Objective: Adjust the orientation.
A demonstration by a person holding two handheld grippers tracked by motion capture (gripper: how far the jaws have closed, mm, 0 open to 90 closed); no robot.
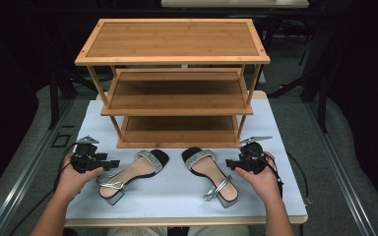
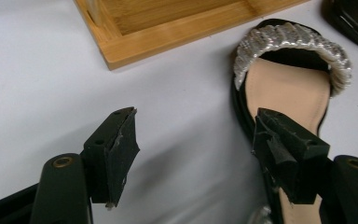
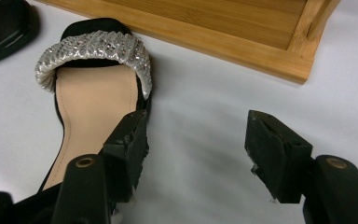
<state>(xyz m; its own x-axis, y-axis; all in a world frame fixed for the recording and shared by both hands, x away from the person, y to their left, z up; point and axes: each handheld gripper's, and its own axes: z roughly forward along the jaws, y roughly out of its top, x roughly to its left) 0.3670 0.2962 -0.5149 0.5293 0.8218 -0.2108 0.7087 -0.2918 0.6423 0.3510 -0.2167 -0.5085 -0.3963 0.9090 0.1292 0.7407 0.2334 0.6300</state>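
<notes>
sandals (image 1: 134, 174) flanked by bare table (image 1: 177, 199), rack (image 1: 177, 93) behind

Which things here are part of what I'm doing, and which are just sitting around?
In play:
left sandal
right sandal
left gripper, open beside its sandal
right gripper, open beside its sandal
wooden shoe rack

Just there:
white tabletop

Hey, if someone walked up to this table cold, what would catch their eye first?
Probably the bamboo shoe rack, three bare shelves standing at the far side of the white table. In front of it lie two black sandals with sparkly silver toe straps, the left sandal and the right sandal, toes toward the rack. Flanking them, the left gripper and the right gripper sit open, each just outside its sandal.
</notes>
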